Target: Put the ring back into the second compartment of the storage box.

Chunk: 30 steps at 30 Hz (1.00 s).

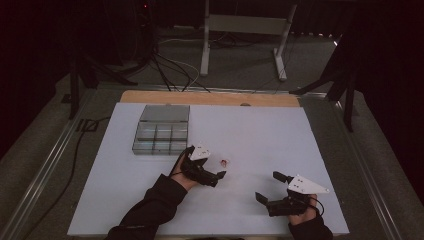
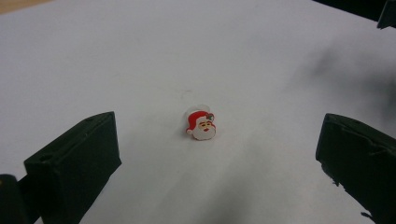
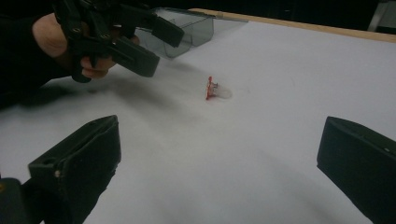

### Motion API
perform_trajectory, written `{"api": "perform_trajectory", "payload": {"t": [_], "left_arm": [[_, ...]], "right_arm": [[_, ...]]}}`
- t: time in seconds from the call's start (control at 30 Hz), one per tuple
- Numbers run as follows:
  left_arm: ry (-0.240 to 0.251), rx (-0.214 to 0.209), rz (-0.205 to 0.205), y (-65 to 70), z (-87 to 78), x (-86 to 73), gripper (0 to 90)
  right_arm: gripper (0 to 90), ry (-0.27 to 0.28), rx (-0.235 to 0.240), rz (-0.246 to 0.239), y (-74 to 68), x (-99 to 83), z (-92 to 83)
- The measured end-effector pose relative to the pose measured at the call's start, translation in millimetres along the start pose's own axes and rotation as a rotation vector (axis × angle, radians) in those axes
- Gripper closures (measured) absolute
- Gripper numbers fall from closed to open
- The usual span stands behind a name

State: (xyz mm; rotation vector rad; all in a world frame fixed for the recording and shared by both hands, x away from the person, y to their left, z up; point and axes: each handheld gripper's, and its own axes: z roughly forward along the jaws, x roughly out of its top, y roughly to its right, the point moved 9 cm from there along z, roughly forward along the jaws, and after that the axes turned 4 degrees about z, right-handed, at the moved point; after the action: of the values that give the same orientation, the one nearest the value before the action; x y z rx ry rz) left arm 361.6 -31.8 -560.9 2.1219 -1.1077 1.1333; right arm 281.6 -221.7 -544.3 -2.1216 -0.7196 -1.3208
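The left tongs [image 1: 212, 167], jaws apart, aim at the Santa charm [image 1: 224, 161] lying at 3 o'clock; next probably closing around it. The right tongs [image 1: 270, 186] wait, also apart.

The tabletop [image 1: 260, 130] is covered by a white sheet, with a strip of bare wood along the far edge. A clear divided box [image 1: 161, 131] sits at the far left. Near the middle lies a small Santa ring [image 1: 224, 161], well apart from the box.
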Motion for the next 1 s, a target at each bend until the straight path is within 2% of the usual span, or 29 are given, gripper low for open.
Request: {"api": "perform_trajectory", "payload": {"t": [0.23, 0.4, 0.53, 0.6, 0.93, 0.97, 1.0], "left_arm": [[-0.047, -0.023, -0.001, 4.1, 11.1, 1.4, 0.2], [-0.080, -0.013, -0.012, 1.0, 18.9, -0.4, 0.4], [-0.086, -0.014, -0.026, -0.5, 23.7, -0.2, 1.5], [-0.103, -0.016, -0.018, 0.0, 26.6, -1.2, 2.0], [-0.176, 0.034, -0.010, -3.3, 38.8, -6.9, 10.1], [-0.178, 0.037, -0.008, -3.1, 39.2, -7.1, 16.0], [-0.184, 0.041, -0.005, -3.2, 39.8, -7.5, 16.0]], "right_arm": [[0.0, -0.001, 0.002, -0.001, -0.6, -0.1, 0.1], [0.0, 0.000, 0.003, 0.000, -0.6, 0.0, 0.0], [0.0, 0.002, 0.005, 0.000, -0.5, 0.4, -0.2], [0.0, 0.001, 0.005, 0.001, -0.5, 0.1, -0.2], [0.0, 0.000, 0.008, 0.001, -0.8, -0.1, 0.1], [0.0, 0.000, 0.009, 0.000, -1.0, 0.0, 0.0], [0.0, 0.000, 0.009, 0.000, -1.0, 0.0, 0.0]]}}
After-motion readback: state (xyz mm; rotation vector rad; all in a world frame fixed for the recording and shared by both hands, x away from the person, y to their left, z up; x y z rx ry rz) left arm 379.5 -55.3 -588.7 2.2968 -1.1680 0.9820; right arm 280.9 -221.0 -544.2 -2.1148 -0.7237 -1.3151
